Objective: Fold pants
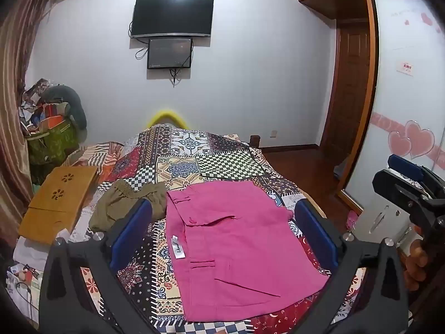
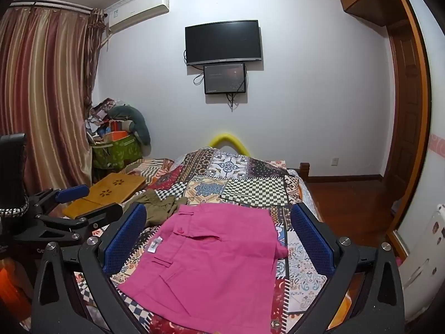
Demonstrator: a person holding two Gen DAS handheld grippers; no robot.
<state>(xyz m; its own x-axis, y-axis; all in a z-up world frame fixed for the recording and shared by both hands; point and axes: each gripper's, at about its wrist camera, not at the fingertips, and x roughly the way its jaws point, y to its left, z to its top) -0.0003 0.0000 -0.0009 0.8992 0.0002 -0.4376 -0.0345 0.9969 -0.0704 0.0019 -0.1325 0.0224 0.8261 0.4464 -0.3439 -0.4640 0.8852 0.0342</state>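
One pair of pink pants (image 1: 236, 250) (image 2: 211, 264), folded, on one patchwork bedspread (image 1: 194, 161) (image 2: 239, 178). One olive garment (image 1: 125, 206) (image 2: 158, 208), crumpled. One wooden lap tray (image 1: 58, 206) (image 2: 108, 192). Two wall screens: one big TV (image 1: 172, 16) (image 2: 224, 41), one smaller monitor (image 1: 169, 53) (image 2: 224, 78). Two grippers: left gripper (image 1: 222, 228) (image 2: 75, 203), right gripper (image 2: 219, 239) (image 1: 408, 183). One air conditioner (image 2: 139, 8). One green bag (image 1: 52, 142) (image 2: 116, 150).

Both views overlook bed (image 1: 211, 164), seemingly close.

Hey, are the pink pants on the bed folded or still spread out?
Folded. The pink pants lie as a compact flat rectangle on the quilt, layered edges along one side, no legs extending. Neither hand-held gripper touches them.
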